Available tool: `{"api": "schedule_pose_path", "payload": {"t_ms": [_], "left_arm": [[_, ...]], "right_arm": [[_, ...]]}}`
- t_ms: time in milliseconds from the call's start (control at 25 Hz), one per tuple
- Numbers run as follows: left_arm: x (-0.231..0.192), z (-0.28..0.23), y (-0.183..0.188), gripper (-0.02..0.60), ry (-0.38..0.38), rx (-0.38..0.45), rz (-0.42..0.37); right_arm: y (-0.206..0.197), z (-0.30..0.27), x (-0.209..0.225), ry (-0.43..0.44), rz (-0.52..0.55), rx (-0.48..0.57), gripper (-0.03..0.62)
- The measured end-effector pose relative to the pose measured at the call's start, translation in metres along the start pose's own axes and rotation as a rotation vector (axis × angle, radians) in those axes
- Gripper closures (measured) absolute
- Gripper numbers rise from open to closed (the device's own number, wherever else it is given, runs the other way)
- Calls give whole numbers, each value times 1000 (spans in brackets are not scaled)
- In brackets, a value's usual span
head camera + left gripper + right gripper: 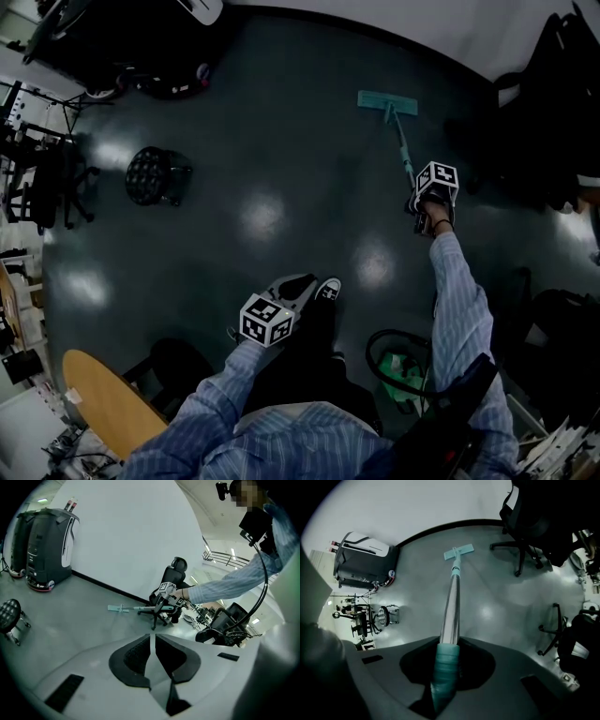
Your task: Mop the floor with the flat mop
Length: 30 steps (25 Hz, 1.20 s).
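Observation:
The flat mop lies with its teal head (pixel 387 101) flat on the dark floor near the far wall, its handle (pixel 404 150) slanting back to my right gripper (pixel 424 202). Along that gripper's own view, the right gripper (pixel 449 645) is shut on the teal grip (pixel 445 667) of the metal handle (pixel 452 604), and the mop head (pixel 458 552) rests far ahead. My left gripper (pixel 296 285) hangs low by the person's shoe (pixel 326 290), away from the mop. Its jaws are shut with nothing between them (pixel 153 641). The left gripper view shows the mop head (pixel 116 608) far off.
A black round stool (pixel 150 175) stands to the left. A dark floor machine (pixel 365 559) sits by the white wall. Office chairs (pixel 525 527) crowd the right side. A wooden tabletop (pixel 108 403) and a green-and-black item (pixel 398 367) lie close to the person.

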<state>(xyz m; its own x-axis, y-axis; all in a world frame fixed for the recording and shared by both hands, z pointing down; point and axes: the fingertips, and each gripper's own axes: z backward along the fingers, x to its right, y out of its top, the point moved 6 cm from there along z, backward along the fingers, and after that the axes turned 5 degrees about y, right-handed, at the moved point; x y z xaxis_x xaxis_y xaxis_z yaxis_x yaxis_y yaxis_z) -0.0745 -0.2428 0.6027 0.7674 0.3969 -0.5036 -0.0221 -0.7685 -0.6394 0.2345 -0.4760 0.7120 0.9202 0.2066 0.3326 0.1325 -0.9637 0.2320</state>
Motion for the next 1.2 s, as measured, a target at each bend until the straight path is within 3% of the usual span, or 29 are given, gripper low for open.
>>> {"api": "schedule_pose_path", "payload": {"t_ms": [360, 680, 1200], "left_arm": [[25, 12, -8, 546, -36, 19, -43], [59, 38, -38, 546, -55, 46, -61], [119, 109, -118, 546, -84, 73, -108]], "right_arm": [[-92, -11, 12, 36, 5, -10, 523], [-225, -25, 34, 44, 18, -32, 523], [-470, -52, 71, 47, 38, -90, 523]]}}
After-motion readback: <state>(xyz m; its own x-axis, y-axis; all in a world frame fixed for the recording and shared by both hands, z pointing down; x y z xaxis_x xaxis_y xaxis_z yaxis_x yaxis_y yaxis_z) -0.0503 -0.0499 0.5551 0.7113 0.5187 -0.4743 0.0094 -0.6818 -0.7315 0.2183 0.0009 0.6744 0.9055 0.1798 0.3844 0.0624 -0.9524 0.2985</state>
